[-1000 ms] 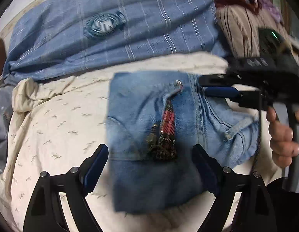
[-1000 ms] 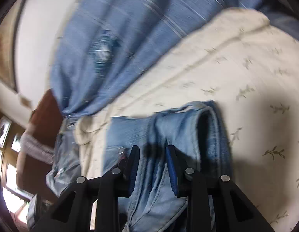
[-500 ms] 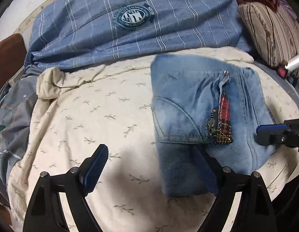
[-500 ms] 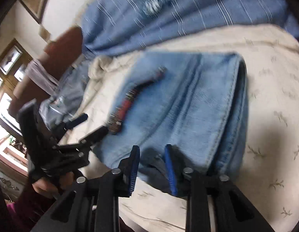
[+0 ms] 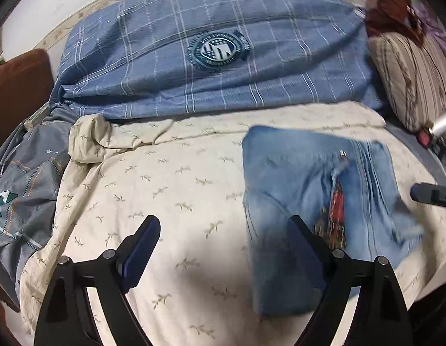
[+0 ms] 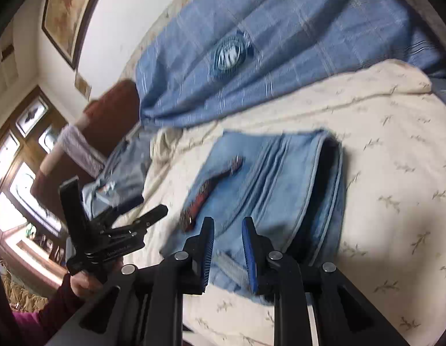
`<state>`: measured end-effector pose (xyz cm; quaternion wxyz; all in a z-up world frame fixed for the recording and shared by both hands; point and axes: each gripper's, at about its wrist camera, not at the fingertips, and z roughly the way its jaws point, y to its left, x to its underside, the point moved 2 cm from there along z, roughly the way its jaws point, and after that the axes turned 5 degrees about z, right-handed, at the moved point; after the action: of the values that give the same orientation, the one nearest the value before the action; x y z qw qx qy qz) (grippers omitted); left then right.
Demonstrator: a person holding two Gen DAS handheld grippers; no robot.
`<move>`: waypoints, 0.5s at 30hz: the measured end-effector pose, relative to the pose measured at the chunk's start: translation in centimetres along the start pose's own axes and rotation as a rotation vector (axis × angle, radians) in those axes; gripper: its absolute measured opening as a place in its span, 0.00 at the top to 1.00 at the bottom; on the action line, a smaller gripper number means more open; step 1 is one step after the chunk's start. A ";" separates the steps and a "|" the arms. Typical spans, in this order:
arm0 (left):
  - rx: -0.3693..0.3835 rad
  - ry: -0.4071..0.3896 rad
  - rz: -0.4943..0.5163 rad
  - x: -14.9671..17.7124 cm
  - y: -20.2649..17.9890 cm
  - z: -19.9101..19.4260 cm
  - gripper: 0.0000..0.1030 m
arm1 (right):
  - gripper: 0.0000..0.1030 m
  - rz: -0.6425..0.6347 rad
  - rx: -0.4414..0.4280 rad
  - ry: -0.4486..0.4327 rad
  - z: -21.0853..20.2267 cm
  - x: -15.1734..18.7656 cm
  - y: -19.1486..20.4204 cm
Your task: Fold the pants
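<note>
Denim, pale blue, lies folded into a thick rectangular packet on the cream, leaf-printed bedsheet [image 5: 171, 190]: these are the pants [image 5: 292, 178], with a red-and-dark beaded trim [image 5: 336, 210] running along the upper face.

In the left wrist view the packet sits to the right of the left tongs [image 5: 223, 239]; the right-hand finger overlaps its near left corner in the picture, though whether it touches the cloth I cannot tell. Those tongs are spread wide with only bare sheet between the pads.

In the right wrist view the pants [image 6: 283, 178] lie straight ahead of the right tongs [image 6: 228, 248], the long axis running away from the camera and the stacked fold edges showing dark along the right side. The right tongs have just been closing and now stand nearly pressed together. A frayed, pale hem edge shows in the narrow gap between the pads, but the blur does not show for certain whether it is pinched.

By my judgement the right hand is the nearer one, already at the packet's near end, while the left tongs [image 6: 153, 216] hover off to its side. Any last tidying or lifting would most naturally start from the right.
</note>
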<state>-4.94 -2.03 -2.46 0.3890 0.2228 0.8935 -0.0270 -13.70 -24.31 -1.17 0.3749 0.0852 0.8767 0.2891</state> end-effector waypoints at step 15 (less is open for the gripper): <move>-0.030 0.019 -0.033 -1.3 -2.1 5.6 0.07 | 0.78 0.172 0.158 -0.041 4.9 -2.9 -1.4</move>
<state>-1.16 -5.66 -5.70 0.3833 0.2025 0.9009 -0.0179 -8.07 -24.39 -2.90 0.3587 0.1953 0.8784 0.2484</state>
